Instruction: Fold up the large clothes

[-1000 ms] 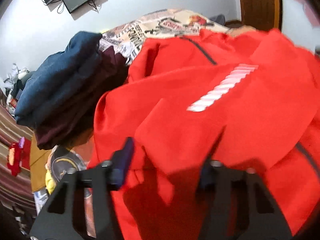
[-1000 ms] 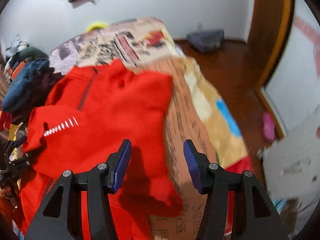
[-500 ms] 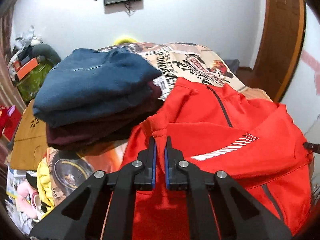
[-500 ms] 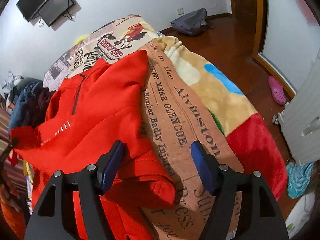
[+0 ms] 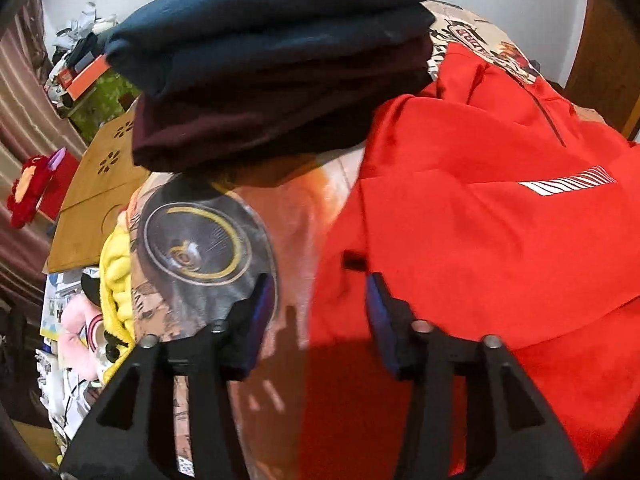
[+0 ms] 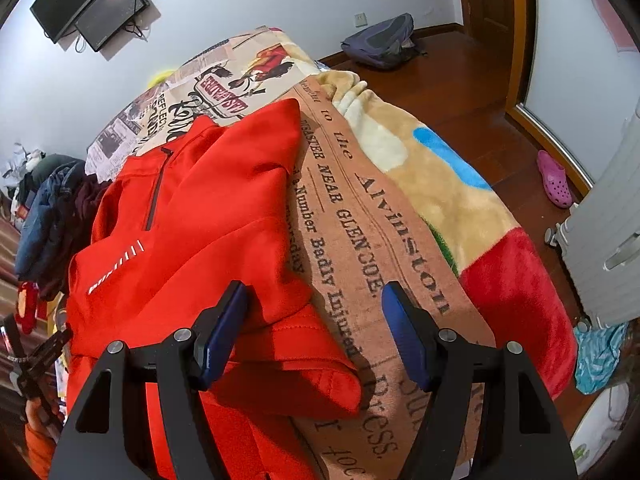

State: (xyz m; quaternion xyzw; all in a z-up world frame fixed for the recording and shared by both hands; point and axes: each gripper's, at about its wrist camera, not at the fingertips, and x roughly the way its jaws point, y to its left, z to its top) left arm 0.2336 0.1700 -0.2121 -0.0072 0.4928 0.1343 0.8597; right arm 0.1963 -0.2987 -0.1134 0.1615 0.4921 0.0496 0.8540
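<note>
A home bedroom: a printed blanket (image 6: 400, 216) is covering the bed (wall-mounted screen (image 6: 108, 10), backpack (image 6: 380, 42) lying on the wooden floor).

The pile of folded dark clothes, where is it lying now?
The pile of folded dark clothes fills the top of the left wrist view, on the printed bedcover, directly left of the red jacket.

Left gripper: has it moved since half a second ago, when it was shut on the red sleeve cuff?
Yes. The left gripper is open now, lower and left of the cuff, nearer the stacked clothes.
</note>
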